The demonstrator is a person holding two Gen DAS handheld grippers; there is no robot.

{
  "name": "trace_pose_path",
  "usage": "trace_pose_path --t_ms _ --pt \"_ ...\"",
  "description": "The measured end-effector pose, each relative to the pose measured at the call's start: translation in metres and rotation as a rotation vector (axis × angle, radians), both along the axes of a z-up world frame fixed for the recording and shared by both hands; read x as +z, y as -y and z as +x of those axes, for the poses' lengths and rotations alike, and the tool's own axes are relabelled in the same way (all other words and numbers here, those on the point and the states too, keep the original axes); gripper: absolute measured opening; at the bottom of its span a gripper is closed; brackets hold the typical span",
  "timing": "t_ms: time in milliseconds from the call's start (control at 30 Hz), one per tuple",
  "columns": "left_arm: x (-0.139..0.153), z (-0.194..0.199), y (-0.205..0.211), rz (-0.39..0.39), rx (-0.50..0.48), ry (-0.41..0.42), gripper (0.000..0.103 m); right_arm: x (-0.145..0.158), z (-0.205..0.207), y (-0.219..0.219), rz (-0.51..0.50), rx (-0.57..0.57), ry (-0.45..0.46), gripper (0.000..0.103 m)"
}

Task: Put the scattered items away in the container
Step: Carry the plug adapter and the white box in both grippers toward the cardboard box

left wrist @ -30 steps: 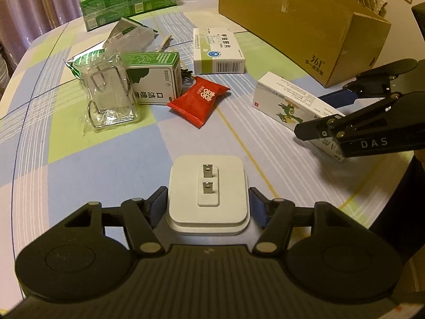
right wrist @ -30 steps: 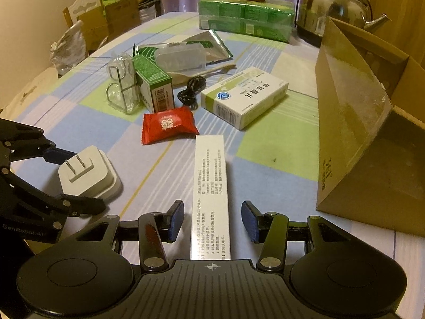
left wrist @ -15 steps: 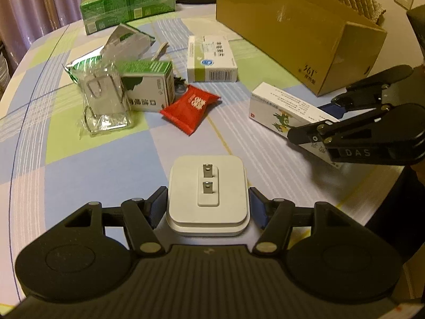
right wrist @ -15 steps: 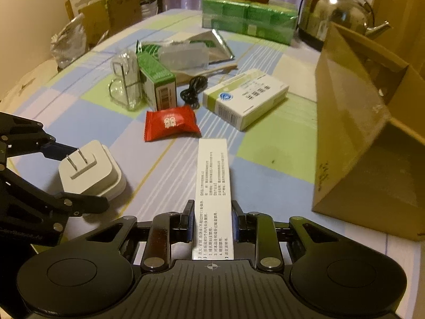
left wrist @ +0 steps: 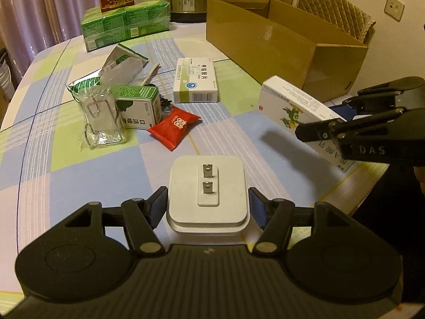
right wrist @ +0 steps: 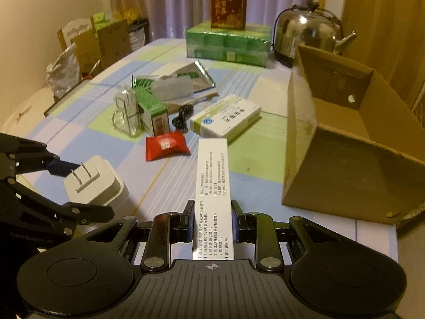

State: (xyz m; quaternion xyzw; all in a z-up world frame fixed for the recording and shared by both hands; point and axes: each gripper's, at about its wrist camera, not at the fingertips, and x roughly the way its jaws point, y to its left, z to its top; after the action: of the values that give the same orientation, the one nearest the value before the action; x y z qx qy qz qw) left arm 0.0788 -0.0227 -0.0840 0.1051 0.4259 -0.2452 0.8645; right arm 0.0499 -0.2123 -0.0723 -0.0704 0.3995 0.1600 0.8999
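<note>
My right gripper [right wrist: 212, 219] just clamped its jaws on the long white box [right wrist: 212, 186] and lifted it; left gripper [left wrist: 208, 207] jaws gape around the plug [left wrist: 208, 194], so cardboard box [right wrist: 345, 138] next.

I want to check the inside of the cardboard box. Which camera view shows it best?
The right wrist view: the cardboard box opens toward this camera, showing its inner walls and shadowed floor. The left wrist view shows the same box mainly from its outer side, with only an inner wall visible.
</note>
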Motion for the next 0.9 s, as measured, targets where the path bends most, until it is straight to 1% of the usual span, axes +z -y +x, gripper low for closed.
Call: trace_pose_path --t_ms 567,900 --pt "0.029 -0.025 0.019 -0.017 -0.033 0.048 0.060 0.035 -0.032 0.019 0.037 -0.046 0.073 0.023" --pt "0.046 -0.021 0.042 -0.039 -0.075 0.076 0.060 0.053 -0.038 0.046 0.052 -0.116 0.120 0.023"
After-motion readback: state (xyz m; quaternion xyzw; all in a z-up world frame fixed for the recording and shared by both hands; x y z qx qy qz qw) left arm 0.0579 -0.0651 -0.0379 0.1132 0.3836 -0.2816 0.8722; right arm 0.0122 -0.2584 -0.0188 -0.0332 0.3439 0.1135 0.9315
